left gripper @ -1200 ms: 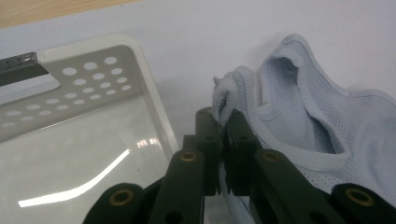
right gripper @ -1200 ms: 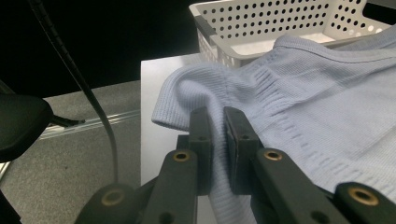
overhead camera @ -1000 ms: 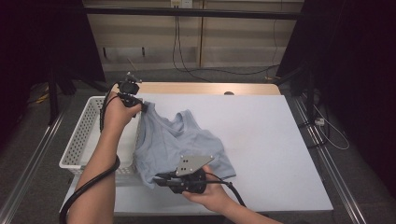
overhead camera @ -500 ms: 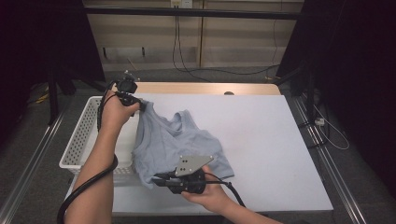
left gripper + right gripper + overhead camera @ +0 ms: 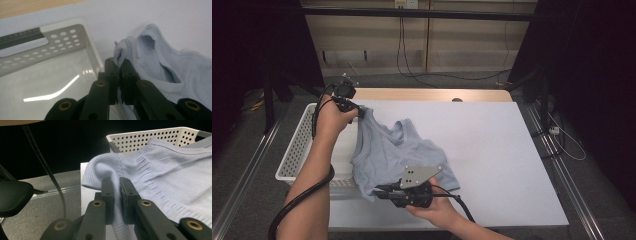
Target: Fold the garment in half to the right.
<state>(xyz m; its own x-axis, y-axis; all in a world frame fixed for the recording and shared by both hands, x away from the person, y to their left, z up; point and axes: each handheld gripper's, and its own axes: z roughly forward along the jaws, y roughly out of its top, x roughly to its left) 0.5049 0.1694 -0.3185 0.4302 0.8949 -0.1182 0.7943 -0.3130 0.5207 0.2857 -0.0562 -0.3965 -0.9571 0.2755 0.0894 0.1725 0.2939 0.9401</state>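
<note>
The pale blue knit sleeveless top [image 5: 399, 150] lies on the white desk [image 5: 492, 150] just beside the white perforated plastic basket [image 5: 302, 145]. The left claw [image 5: 119, 65] pinches its shoulder strap, the right claw [image 5: 115, 185] its hem. Pull both evenly to spread it flat.

The high view looked forward and down over the tabletop [image 5: 492, 150] from the person's side. Each tool's camera sat close along its jaws, and both shared the pale shirt [image 5: 175, 65] and white basket [image 5: 150, 138].

Light blue top [image 5: 394, 152] looks like soft ribbed knit cloth, basket [image 5: 302, 145] is glossy perforated white plastic, table [image 5: 492, 145] a matt white sheet.
</note>
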